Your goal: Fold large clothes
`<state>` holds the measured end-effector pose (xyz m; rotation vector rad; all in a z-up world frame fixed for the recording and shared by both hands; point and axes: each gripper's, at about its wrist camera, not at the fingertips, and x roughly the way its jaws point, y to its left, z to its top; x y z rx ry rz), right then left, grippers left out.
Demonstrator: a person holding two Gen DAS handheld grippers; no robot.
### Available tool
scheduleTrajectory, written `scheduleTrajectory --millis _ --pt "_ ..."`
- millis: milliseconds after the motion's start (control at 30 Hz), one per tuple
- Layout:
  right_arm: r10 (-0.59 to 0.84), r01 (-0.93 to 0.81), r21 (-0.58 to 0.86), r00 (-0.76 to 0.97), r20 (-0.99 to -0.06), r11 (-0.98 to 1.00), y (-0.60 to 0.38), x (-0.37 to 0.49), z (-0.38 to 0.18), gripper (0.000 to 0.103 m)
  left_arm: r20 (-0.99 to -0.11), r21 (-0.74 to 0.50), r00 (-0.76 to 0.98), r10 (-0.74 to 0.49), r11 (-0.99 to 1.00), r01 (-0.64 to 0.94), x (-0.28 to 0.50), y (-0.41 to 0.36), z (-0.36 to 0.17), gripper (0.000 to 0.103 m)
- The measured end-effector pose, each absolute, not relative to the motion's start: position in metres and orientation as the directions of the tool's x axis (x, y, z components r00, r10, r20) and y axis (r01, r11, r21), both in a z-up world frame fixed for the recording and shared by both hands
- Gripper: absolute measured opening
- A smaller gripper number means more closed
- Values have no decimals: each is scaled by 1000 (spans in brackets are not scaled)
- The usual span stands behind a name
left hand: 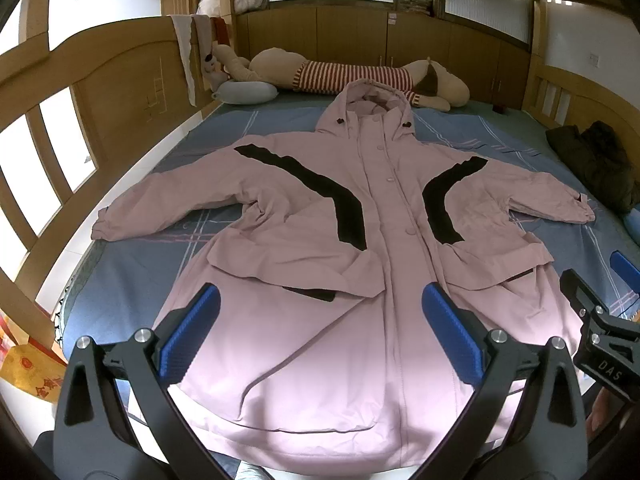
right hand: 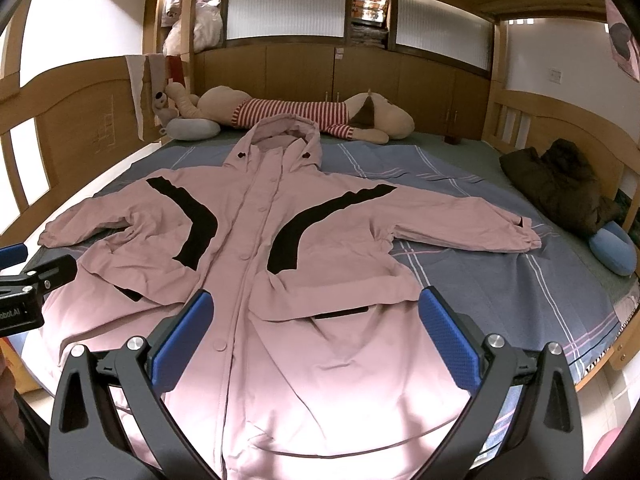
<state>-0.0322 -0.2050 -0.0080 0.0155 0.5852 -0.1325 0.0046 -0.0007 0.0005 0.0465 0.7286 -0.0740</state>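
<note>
A long pink hooded coat (left hand: 384,208) with black curved stripes lies spread face up on the bed, sleeves out to both sides and hood toward the far end; it also fills the right wrist view (right hand: 256,216). My left gripper (left hand: 320,308) hovers open above the coat's lower hem area, nothing between its blue pads. My right gripper (right hand: 316,312) is open too, above the lower right part of the coat. In the left wrist view the right gripper (left hand: 608,288) shows at the right edge. In the right wrist view the left gripper (right hand: 28,268) shows at the left edge.
The bed has a blue checked sheet (left hand: 140,280) and wooden rails (left hand: 80,92). A big plush dog in a striped shirt (left hand: 352,76) lies along the far end. A dark green jacket (right hand: 564,188) and a blue neck pillow (right hand: 616,248) sit at the right side.
</note>
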Motion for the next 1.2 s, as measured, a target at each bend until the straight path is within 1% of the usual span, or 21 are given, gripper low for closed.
scheduleTrajectory --millis 1067,1200 --pt "-128 141 -17 827 -547 990 -208 -32 -9 102 -670 23 741 -51 996 89 4 -1 -6 101" --pt "-101 123 1 820 -563 992 -219 -26 -10 102 -676 25 735 -48 996 88 5 0 -10 101"
